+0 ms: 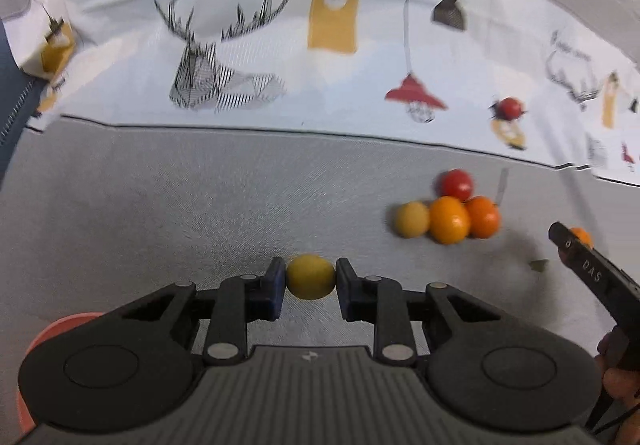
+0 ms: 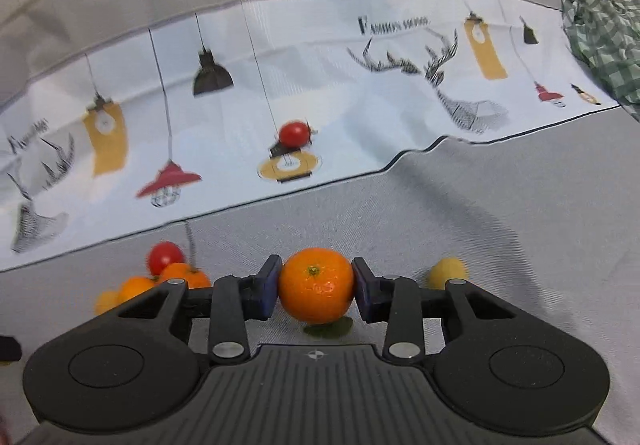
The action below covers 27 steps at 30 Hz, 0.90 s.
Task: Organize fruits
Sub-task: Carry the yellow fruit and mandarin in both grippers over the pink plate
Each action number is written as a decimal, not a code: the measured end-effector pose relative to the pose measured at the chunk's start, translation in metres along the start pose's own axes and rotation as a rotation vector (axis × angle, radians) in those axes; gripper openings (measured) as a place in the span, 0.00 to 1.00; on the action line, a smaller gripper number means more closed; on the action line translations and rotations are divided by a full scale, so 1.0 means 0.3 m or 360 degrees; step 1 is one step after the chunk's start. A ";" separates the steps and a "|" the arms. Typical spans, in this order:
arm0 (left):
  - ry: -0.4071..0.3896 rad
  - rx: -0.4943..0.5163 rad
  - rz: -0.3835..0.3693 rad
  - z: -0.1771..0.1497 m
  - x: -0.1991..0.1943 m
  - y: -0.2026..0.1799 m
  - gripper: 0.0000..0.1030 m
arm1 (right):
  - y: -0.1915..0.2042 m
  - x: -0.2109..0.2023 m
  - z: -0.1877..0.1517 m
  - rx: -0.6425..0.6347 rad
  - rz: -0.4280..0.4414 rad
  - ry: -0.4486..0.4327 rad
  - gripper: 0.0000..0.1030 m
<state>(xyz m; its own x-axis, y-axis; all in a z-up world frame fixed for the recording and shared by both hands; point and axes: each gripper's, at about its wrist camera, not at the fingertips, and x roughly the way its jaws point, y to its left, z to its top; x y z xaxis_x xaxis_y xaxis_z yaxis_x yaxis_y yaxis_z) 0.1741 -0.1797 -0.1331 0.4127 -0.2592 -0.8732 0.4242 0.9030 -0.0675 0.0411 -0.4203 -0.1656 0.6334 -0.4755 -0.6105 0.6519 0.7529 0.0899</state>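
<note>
**Both grippers clamped on fruit, one piece each**

Left wrist view: the left gripper [image 1: 311, 282] sits bottom centre, jaws narrow, pads pressed on either side of a small yellow fruit [image 1: 311, 277]. The fruit is a slightly squashed oval w/ its long axis running pad to pad, so it's pinched end to end; no stem visible, so I can't say which way it points. Below it, a grey mat [image 1: 180, 205]. To the right on the mat, a touching cluster: a pale yellow fruit [image 1: 412, 219], two orange fruits [image 1: 450, 220] and a red tomato [image 1: 456, 184] just behind. Probably bunched there as the unsorted pile. Farther back, another red tomato [image 1: 509, 108] lies apart on a white printed cloth [image 1: 360, 85] w/ lamp and deer drawings. At the right edge the right gripper [image 1: 576, 245] comes in, something orange at its tip. A salmon-pink rim [image 1: 60, 329] at bottom left, maybe a bowl; too little shows to tell.

Right wrist view: the right gripper [image 2: 316, 287] has its jaws closed to a medium gap on a mandarin [image 2: 316, 285], gripped across its sides. Round, no clear long axis; its green stem end faces the camera. A green leaf [image 2: 330, 327] lies on the mat right below. A yellow fruit [image 2: 446, 272] sits just beyond the right finger. The cluster is at lower left, partly hidden by the gripper. A green checked cloth [image 2: 600, 25] is bunched at far right.

Judgement: each hand has taken one piece, likely to sort by kind or colour.
</note>
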 end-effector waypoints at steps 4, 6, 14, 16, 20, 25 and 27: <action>-0.0070 0.0045 0.0016 -0.040 -0.152 -0.018 0.29 | -0.013 -0.166 -0.010 -0.0004 0.0073 -0.0028 0.38; -0.0104 0.0070 0.0042 -0.075 -0.235 -0.022 0.29 | -0.008 -0.259 -0.025 -0.0030 0.0119 -0.0038 0.38; -0.0114 0.0092 0.0218 -0.282 -0.576 0.061 0.29 | 0.071 -0.653 -0.131 -0.0179 0.0361 -0.0019 0.38; -0.0128 0.0092 0.0263 -0.339 -0.653 0.100 0.29 | 0.098 -0.752 -0.166 -0.0214 0.0430 -0.0004 0.38; -0.0160 0.0056 0.0320 -0.474 -0.816 0.185 0.29 | 0.143 -0.926 -0.233 -0.0278 0.0571 0.0022 0.38; -0.0206 -0.0018 0.0344 -0.628 -0.973 0.264 0.29 | 0.199 -1.101 -0.309 -0.0395 0.0717 0.0016 0.38; -0.0231 -0.0043 0.0354 -0.679 -1.022 0.286 0.29 | 0.217 -1.165 -0.336 -0.0457 0.0757 -0.0008 0.38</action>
<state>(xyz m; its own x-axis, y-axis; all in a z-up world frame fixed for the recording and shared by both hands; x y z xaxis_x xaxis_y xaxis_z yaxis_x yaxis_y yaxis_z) -0.0803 0.0470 0.0305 0.6057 -0.0978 -0.7897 0.2891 0.9517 0.1038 -0.1798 -0.1594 -0.0257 0.8325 -0.0547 -0.5513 0.1544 0.9786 0.1360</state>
